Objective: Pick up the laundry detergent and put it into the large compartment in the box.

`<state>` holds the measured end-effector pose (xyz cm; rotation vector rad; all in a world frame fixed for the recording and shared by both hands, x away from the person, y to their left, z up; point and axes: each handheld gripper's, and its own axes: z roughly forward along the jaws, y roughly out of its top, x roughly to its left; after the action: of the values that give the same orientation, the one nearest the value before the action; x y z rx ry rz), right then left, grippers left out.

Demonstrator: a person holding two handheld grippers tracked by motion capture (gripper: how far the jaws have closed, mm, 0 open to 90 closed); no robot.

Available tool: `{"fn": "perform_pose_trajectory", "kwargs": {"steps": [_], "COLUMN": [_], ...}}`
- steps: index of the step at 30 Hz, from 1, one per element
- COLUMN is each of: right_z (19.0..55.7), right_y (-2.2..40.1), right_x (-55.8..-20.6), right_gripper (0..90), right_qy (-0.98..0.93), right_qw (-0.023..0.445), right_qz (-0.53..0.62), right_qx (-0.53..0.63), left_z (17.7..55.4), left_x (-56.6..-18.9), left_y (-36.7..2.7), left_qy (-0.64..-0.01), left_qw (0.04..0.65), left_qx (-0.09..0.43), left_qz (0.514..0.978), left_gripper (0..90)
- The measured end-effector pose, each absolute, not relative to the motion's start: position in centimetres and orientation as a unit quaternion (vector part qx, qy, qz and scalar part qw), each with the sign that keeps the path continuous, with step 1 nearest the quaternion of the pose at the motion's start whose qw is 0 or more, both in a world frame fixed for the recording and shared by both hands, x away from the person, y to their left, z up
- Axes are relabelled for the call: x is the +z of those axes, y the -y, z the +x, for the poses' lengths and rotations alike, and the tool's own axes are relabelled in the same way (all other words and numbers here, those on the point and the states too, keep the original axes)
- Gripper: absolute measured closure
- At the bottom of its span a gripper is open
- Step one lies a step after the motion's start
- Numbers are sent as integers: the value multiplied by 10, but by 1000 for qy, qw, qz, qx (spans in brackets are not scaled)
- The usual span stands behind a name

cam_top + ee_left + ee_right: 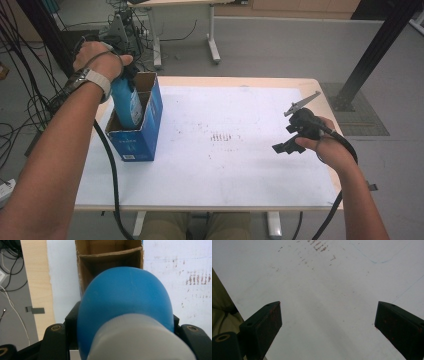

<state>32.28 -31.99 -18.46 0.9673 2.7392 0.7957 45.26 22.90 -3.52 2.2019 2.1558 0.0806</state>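
A blue bottle with a pale grey cap hangs upright, its lower end inside an open blue cardboard box at the table's left. My left gripper is shut on the bottle near its top, under the person's hand. In the left gripper view the bottle sits between both jaws of that gripper, above the box's brown divided inside. My right gripper hovers over the right side of the table. Its jaws stand wide open with nothing between them.
The table is covered by a white sheet with faint reddish marks at its middle. Cables lie on the floor at the left. Another desk's legs stand behind, and a black post rises at the right.
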Motion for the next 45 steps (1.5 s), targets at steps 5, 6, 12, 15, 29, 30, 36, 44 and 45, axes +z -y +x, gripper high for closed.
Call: {"fn": "perform_pose_trajectory", "kwargs": {"steps": [5,6,12,15,29,30,36,44,45], "right_z": [322,322,322,322,321,321,319,319,320], "right_y": [320,321,320,320,322,322,323,324,324], "right_x": [-186,-186,-185,-185,-187,-187,-188,-189,-190], "right_gripper": [73,73,73,73,73,73,73,73,72], "right_qy": [-907,-907,-907,-908,-906,-906,-906,-906,-905], "right_qw": [65,64,65,65,63,64,63,63,62], "right_qz": [321,322,321,321,324,324,325,326,327], "right_qx": [263,264,263,263,263,264,265,264,264], "left_z": [452,452,452,453,452,452,452,452,451], "left_x": [-42,-43,-51,-56,-72,-74,-82,-92,-92], "left_y": [-229,-229,-230,-229,-226,-225,-224,-224,-224], "left_qy": [-699,-700,-699,-698,-694,-693,-692,-693,-693], "left_qw": [30,30,29,27,29,28,30,26,26], "left_qx": [30,29,30,31,38,37,38,41,43], "left_qz": [713,713,714,715,719,719,720,719,720], "left_gripper": [391,392,392,392,392,392,392,392,391]}}
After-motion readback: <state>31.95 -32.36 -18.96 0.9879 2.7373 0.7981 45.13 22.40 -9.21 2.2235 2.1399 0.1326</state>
